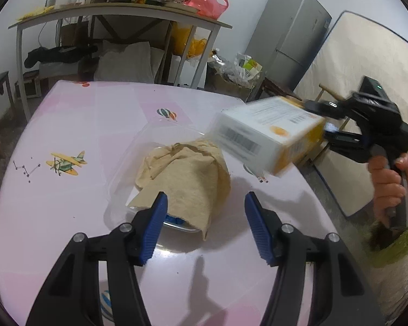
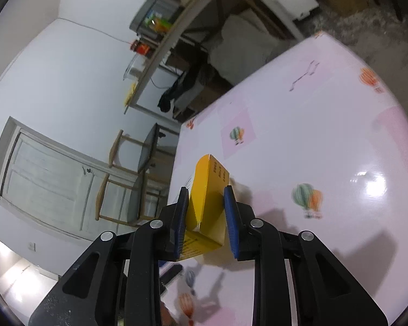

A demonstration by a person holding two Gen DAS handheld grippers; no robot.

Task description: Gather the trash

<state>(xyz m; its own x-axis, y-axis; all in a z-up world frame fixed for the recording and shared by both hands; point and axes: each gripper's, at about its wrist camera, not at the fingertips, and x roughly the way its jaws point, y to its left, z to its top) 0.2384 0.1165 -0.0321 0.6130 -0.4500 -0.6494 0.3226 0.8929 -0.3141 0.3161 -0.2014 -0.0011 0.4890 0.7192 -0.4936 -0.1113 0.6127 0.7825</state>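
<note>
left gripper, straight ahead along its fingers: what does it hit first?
Most likely the crumpled tan paper in the clear plastic tray. It sits just beyond the left gripper, slightly toward its left finger. Depth is uncertain through the fisheye.

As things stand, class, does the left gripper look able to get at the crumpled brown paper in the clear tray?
Probably yes. The left gripper stands open right before the brown paper, one pad already beside it, with nothing between; the box in the right gripper hangs off to the side.
</note>
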